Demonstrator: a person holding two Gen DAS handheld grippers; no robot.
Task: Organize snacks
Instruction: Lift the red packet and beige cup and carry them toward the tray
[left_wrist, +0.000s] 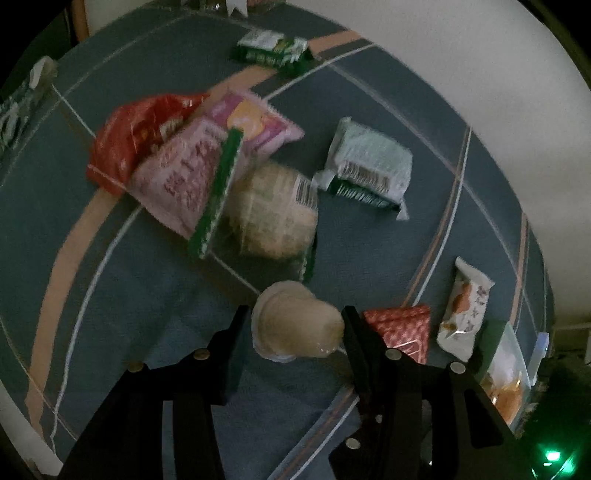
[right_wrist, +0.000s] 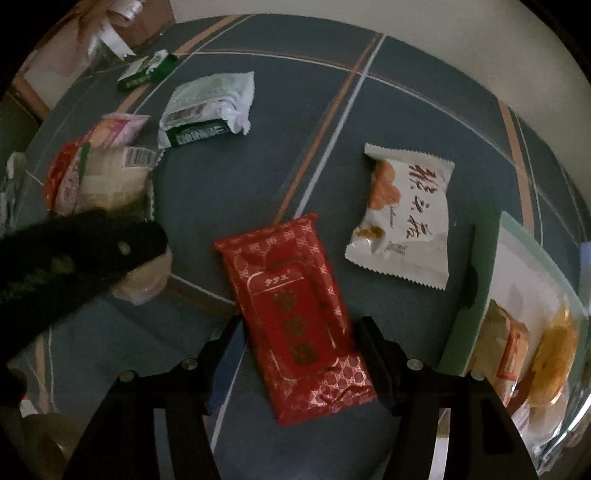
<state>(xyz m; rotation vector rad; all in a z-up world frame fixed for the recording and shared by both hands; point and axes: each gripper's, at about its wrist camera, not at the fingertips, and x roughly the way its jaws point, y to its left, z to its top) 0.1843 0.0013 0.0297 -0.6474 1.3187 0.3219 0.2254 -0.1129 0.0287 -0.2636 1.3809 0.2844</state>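
While the right gripper (right_wrist: 301, 356) straddles the red packet (right_wrist: 295, 317) lying flat on the table (right_wrist: 369, 110), jaws parted and not yet pressing, it should centre before closing; the left gripper (left_wrist: 295, 332) brackets a jelly cup (left_wrist: 295, 325), contact unclear.

Right gripper (right_wrist: 299, 350): I see its jaws parted, straddling the red packet (right_wrist: 295, 317); contact unclear.
Red packet: flat on the blue cloth (right_wrist: 258, 110).
White packet (right_wrist: 406, 218): right of it, apart.
Tray (right_wrist: 476, 280): far right, snacks inside.
Left gripper (right_wrist: 147, 247): over a pale cup (right_wrist: 151, 280).
Pile (right_wrist: 99, 177): far left.
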